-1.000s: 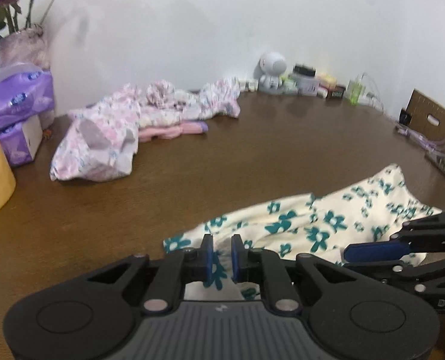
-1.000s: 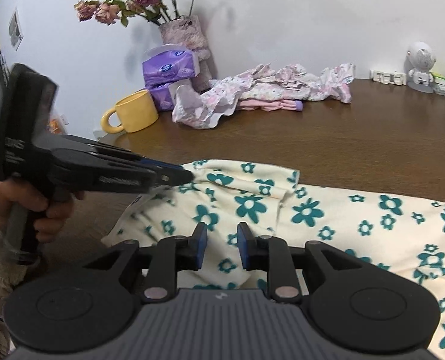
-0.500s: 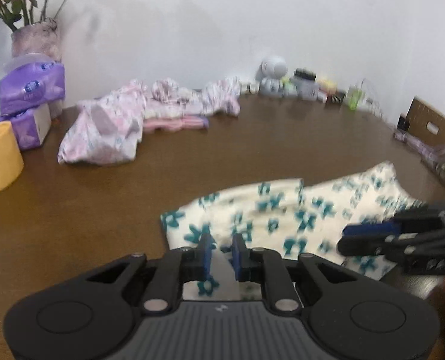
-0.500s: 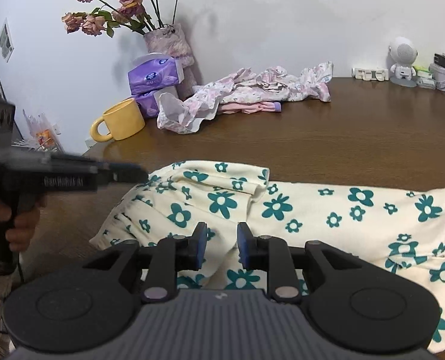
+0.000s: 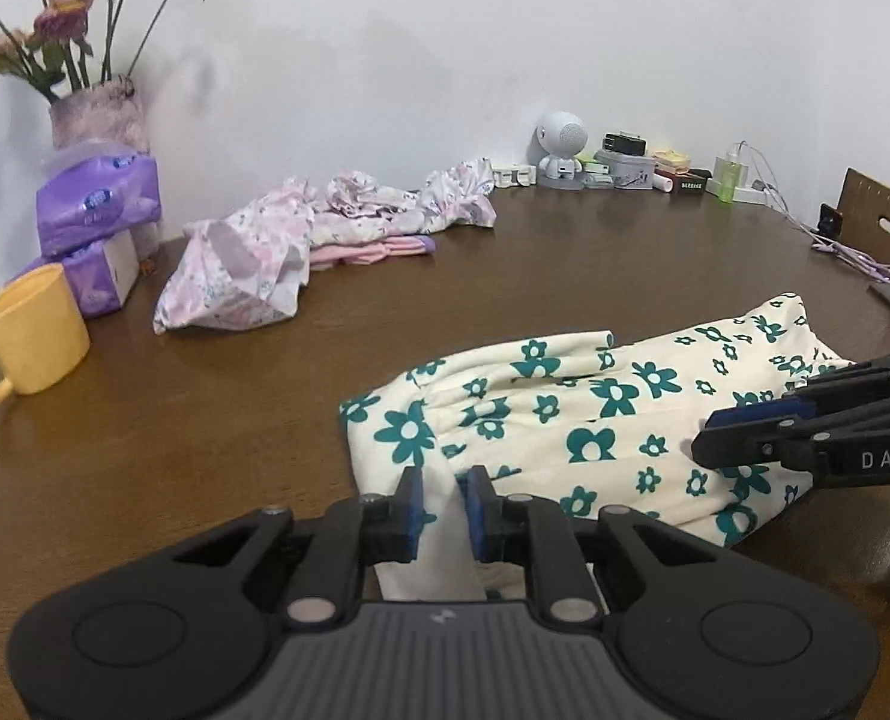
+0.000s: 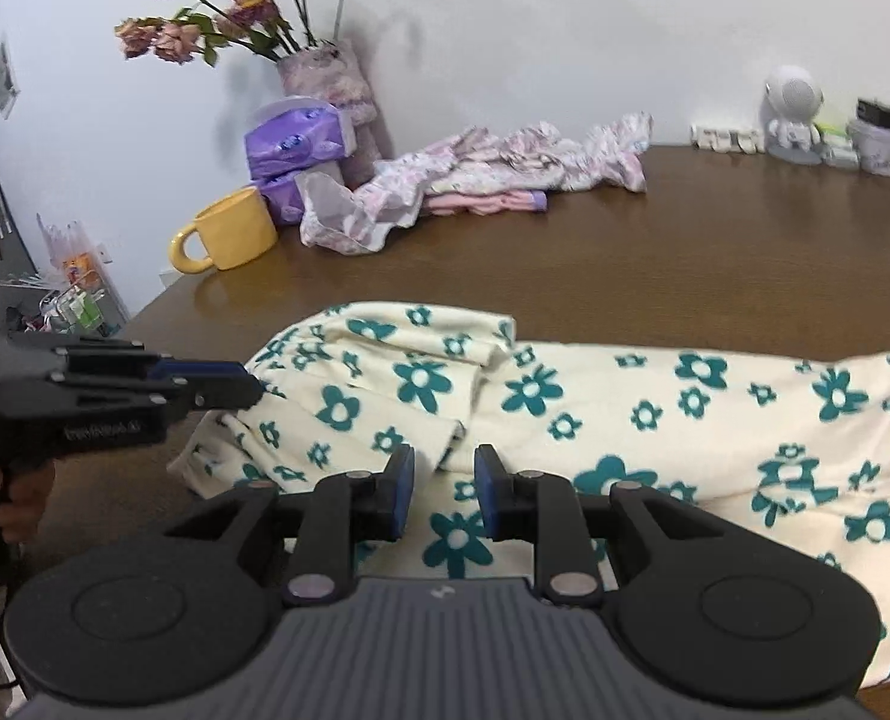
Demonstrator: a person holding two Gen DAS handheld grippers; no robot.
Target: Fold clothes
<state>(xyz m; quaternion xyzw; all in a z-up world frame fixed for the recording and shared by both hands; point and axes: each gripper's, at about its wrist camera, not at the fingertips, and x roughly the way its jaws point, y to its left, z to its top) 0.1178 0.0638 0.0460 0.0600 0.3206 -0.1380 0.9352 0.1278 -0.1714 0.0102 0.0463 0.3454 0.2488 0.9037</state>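
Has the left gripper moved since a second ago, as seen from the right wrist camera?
Yes. The left gripper has shifted left across the green-flowered garment, from over its flower print out to its left edge, toward the table's left side.

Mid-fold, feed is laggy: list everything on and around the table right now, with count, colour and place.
floral garment: 1, cream with teal flowers, near table edge
clothes pile: 1, pink-white prints, far left
mug: 1, yellow, left
tissue packs: 2, purple, stacked behind the mug
vase of flowers: 1, pinkish, far left corner
robot figurine: 1, white, by the wall
table: 1, brown wood
left hand-held gripper: 1, black with blue pads, garment's left end
right hand-held gripper: 1, same colours, over the garment's middle
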